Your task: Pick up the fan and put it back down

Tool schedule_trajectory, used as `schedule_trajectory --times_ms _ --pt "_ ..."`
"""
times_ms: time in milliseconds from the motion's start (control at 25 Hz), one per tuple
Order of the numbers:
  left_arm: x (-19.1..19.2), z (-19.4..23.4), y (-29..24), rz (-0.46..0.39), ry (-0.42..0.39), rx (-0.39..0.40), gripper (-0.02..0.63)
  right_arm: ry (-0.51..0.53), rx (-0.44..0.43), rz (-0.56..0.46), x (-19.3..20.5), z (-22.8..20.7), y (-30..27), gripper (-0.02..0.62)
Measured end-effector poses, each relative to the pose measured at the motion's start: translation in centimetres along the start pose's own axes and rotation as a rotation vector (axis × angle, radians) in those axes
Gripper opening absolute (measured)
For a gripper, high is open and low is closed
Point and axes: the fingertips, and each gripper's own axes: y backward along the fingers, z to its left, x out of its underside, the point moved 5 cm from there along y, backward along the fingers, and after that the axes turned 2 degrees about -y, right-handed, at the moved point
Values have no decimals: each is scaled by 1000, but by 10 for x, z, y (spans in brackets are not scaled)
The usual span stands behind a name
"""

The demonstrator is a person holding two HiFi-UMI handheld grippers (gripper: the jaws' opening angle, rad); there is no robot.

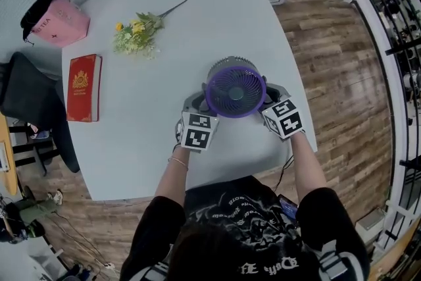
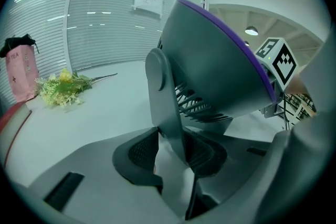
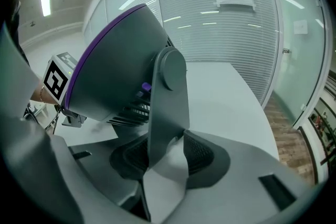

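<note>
A grey fan (image 1: pixel 235 90) with a purple front ring hangs over the front right part of the white table (image 1: pixel 131 154), face tilted up toward me. My left gripper (image 1: pixel 195 103) is shut on the fan's left upright arm (image 2: pixel 167 113), which runs down between its pads. My right gripper (image 1: pixel 274 95) is shut on the right upright arm (image 3: pixel 169 113) in the same way. The fan's round housing (image 2: pixel 220 76) fills the space between the two grippers. Its base is hidden, so whether it touches the table is unclear.
A red book (image 1: pixel 83 87) lies at the table's left edge, and a yellow flower sprig (image 1: pixel 137 33) lies beyond it. A pink bag (image 1: pixel 58 22) stands at the far left corner. A dark chair (image 1: pixel 29 102) sits left of the table.
</note>
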Motion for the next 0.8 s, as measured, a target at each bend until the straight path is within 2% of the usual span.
schedule_trajectory --times_ms 520,800 --pt "-1 3 -6 -15 -4 -6 140 18 13 3 1 -5 -8 173" --pt "2 4 -6 -22 -37 -4 144 17 15 -22 5 -2 -9 183"
